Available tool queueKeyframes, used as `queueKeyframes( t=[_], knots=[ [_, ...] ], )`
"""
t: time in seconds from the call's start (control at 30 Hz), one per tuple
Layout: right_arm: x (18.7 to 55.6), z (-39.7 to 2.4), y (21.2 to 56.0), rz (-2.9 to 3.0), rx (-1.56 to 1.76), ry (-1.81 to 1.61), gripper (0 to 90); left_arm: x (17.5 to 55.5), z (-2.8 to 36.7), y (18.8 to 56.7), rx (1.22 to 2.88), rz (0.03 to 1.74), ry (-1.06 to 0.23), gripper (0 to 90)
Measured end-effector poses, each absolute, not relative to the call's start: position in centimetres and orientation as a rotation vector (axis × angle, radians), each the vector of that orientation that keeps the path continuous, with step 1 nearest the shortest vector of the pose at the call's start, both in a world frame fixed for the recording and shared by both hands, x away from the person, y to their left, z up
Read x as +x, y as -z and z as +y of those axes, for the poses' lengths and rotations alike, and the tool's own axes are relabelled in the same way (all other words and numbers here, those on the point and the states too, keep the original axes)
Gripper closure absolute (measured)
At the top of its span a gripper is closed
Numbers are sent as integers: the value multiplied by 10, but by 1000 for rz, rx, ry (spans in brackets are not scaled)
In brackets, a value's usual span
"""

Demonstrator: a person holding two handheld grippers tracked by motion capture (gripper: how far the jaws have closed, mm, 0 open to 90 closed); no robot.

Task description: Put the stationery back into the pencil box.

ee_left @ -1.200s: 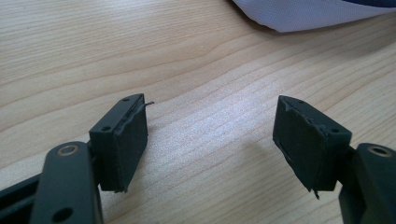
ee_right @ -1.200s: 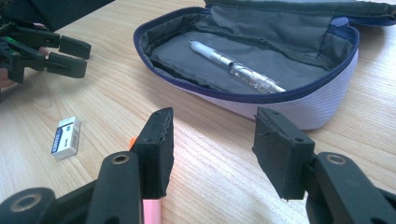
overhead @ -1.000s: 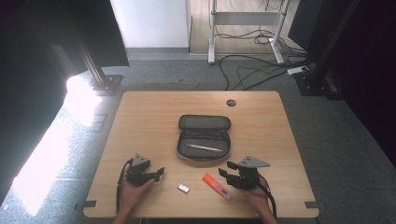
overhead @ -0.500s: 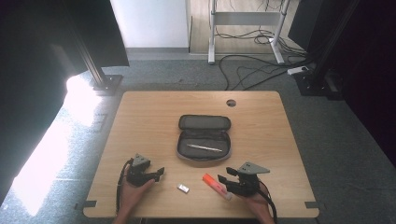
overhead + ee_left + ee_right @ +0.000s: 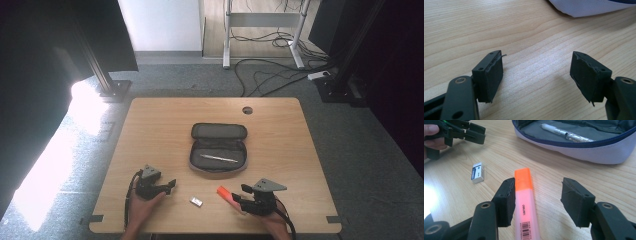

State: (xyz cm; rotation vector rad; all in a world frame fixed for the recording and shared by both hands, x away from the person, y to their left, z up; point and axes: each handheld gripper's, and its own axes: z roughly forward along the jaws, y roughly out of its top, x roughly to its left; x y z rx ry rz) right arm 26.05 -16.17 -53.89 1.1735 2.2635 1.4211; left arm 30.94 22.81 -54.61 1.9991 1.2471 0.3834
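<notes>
I see my right gripper [image 5: 536, 195] with jaws just opened wider around the orange-capped pink plastic highlighter [image 5: 525, 200], which lies flat on the wooden table [image 5: 160, 125] (near edge), just before the open grey fabric pencil case [image 5: 218, 148]. My left gripper [image 5: 536, 72] gapes wide, empty.

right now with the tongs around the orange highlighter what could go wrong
1. The orange highlighter lies off-centre between the right tongs, against one pad with a gap to the other; the jaws have just been opening. Closing may push or roll it on the wooden table.
2. The small white eraser sits close by and could get knocked.
3. The open grey pencil case already holds a pen.
</notes>
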Motion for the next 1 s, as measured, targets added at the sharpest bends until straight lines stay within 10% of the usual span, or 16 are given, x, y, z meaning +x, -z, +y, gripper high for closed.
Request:
queueKeyframes(
  t=[1.0],
  knots=[
    [253,-135,550,2380,1057,-1256,536,310,228,546,1994,1248,-382,270]
  ],
)
